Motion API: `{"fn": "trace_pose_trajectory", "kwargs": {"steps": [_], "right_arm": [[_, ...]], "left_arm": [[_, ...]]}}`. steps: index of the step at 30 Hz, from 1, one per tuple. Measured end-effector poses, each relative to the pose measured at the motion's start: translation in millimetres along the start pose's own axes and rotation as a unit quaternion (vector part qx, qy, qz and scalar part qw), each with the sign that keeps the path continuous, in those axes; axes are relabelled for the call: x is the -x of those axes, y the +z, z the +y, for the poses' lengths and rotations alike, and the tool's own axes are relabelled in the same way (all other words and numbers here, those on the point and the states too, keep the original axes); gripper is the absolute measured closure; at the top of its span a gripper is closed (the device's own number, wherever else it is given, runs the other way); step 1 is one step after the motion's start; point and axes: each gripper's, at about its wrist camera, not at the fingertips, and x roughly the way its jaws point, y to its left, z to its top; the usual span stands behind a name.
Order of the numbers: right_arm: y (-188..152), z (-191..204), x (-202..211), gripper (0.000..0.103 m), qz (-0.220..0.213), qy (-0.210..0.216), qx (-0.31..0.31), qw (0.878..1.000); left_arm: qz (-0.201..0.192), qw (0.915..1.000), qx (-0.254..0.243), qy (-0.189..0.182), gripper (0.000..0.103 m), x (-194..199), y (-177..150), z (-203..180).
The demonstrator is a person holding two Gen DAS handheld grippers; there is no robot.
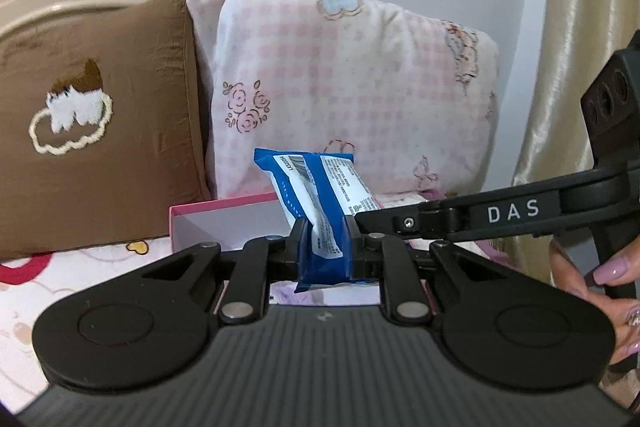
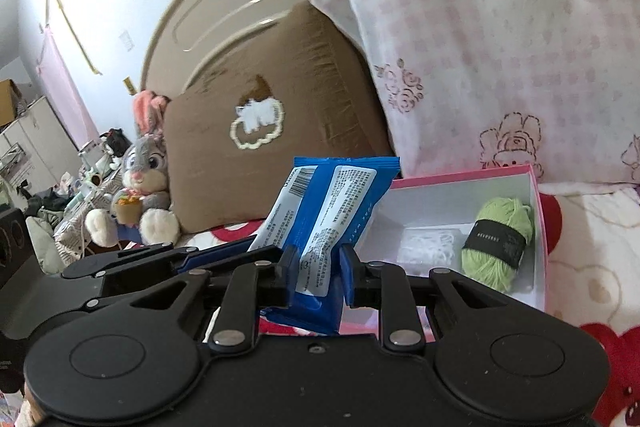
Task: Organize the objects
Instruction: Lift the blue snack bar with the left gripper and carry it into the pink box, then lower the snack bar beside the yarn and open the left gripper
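Nearest me, my left gripper (image 1: 325, 247) has its jaws clamped on the blue-and-white packet (image 1: 320, 211), holding it upright. My right gripper (image 2: 316, 273) has its jaws pressed against the same packet (image 2: 332, 211) from the other side. Just behind, the pink box (image 2: 536, 187) sits on the bed, holding a green yarn ball (image 2: 498, 243). Farther back lean a brown pillow (image 1: 100, 147) and a pink checked pillow (image 1: 352, 87).

On the bed (image 2: 592, 235), a box (image 2: 538, 211) sits before two pillows that lean on the headboard (image 2: 224, 7): one pillow (image 2: 248, 163) left, the other pillow (image 2: 500, 59) right. In the box, a yarn ball (image 2: 498, 243) lies right of a pale bundle (image 2: 428, 247). A plush rabbit (image 2: 140, 183) sits at the bed's left edge. A packet (image 2: 328, 211) stands left of the box.
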Motion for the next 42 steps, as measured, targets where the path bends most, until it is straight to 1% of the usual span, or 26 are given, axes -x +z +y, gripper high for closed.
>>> {"fn": "trace_pose_trajectory", "kwargs": {"steps": [2, 7, 10, 15, 20, 26, 30, 33, 37, 40, 42], "right_arm": [[3.8, -11.7, -15.7, 0.077, 0.003, 0.0, 0.01, 1.0], [4.4, -44.9, -49.8, 0.077, 0.012, -0.009, -0.012, 1.0], [-2.6, -59.5, -67.1, 0.077, 0.023, -0.018, -0.025, 0.999], [-15.1, -77.3, -90.0, 0.077, 0.037, -0.015, -0.051, 0.998], [-26.1, -86.9, -109.2, 0.077, 0.047, -0.026, -0.067, 0.996], [-38.9, -96.3, -127.0, 0.077, 0.071, -0.03, -0.097, 0.992], [-42.7, -97.7, -136.0, 0.078, 0.09, -0.038, -0.121, 0.988], [-45.3, -95.2, -140.6, 0.082, 0.095, -0.051, -0.129, 0.986], [-47.7, -89.8, -144.5, 0.084, 0.093, -0.061, -0.133, 0.985], [-49.0, -82.3, -148.2, 0.085, 0.09, -0.081, -0.125, 0.985], [-49.0, -77.2, -150.1, 0.085, 0.087, -0.096, -0.12, 0.984]], "left_arm": [[-0.005, 0.9999, -0.014, 0.007, 0.088, -18.2, -4.1, 2.3], [0.007, 0.9994, 0.034, -0.008, 0.088, -65.8, -18.4, 21.6], [0.019, 0.9986, 0.046, -0.015, 0.088, -87.7, -29.0, 30.0], [0.038, 0.9973, 0.058, -0.024, 0.088, -109.9, -46.6, 43.3], [0.067, 0.9934, 0.089, -0.028, 0.088, -128.6, -58.2, 55.1], [0.104, 0.9846, 0.138, -0.027, 0.088, -142.3, -70.0, 70.9], [0.119, 0.982, 0.146, -0.014, 0.088, -146.9, -72.1, 72.2], [0.124, 0.9803, 0.154, -0.002, 0.089, -149.1, -73.3, 73.7], [0.128, 0.9757, 0.177, 0.009, 0.089, -150.1, -76.6, 82.2], [0.128, 0.9727, 0.193, 0.015, 0.089, -150.6, -78.5, 86.8], [0.124, 0.9717, 0.201, 0.012, 0.089, -149.8, -79.2, 89.1]]}}
